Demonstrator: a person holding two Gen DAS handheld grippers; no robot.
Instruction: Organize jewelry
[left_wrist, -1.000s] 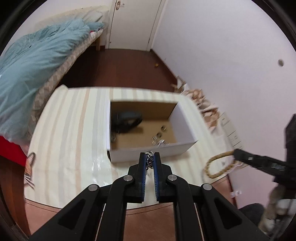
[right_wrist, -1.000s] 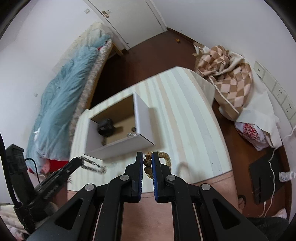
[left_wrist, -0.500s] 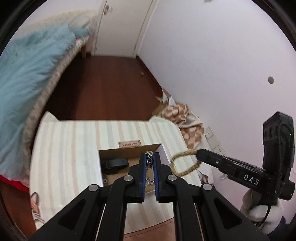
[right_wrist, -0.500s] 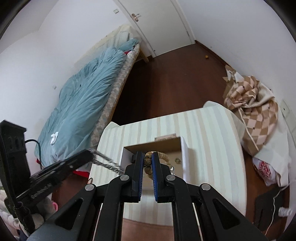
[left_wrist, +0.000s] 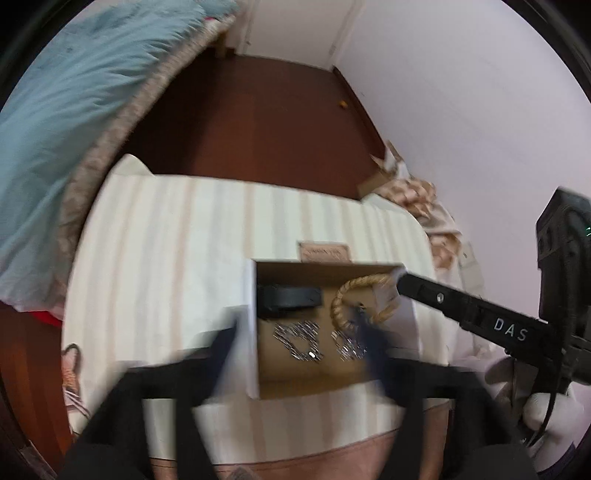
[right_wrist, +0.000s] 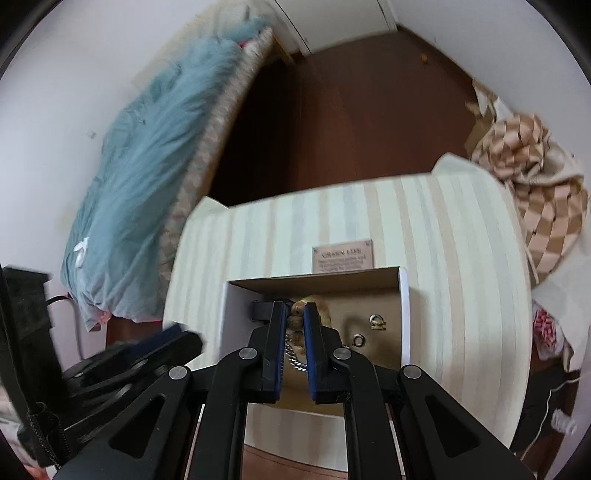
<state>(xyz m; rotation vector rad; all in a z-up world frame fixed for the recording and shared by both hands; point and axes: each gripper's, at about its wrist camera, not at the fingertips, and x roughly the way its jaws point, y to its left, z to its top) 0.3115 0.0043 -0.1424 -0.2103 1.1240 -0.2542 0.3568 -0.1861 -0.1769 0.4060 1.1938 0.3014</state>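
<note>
A white cardboard box (left_wrist: 249, 295) with a brown floor stands on the striped table (left_wrist: 166, 240). A silver chain (left_wrist: 299, 341) lies loose on the box floor beside a black object (left_wrist: 290, 299). My left gripper (left_wrist: 299, 332) is blurred, its fingers wide apart over the box, empty. My right gripper (right_wrist: 294, 314) is shut on a tan beaded bracelet (left_wrist: 341, 302), held inside the box; the bracelet also shows between its fingers in the right wrist view (right_wrist: 295, 319). Small rings (right_wrist: 376, 321) lie on the box floor.
A small brown label card (right_wrist: 343, 254) lies behind the box. A bed with a blue duvet (left_wrist: 74, 92) stands to the left. A checked blanket (right_wrist: 532, 184) lies on the floor to the right. Hair clips (left_wrist: 70, 373) lie at the table's left edge.
My left gripper has opened and let go of the silver chain, which now lies in the box. My right gripper has moved down into the box with the bracelet.
</note>
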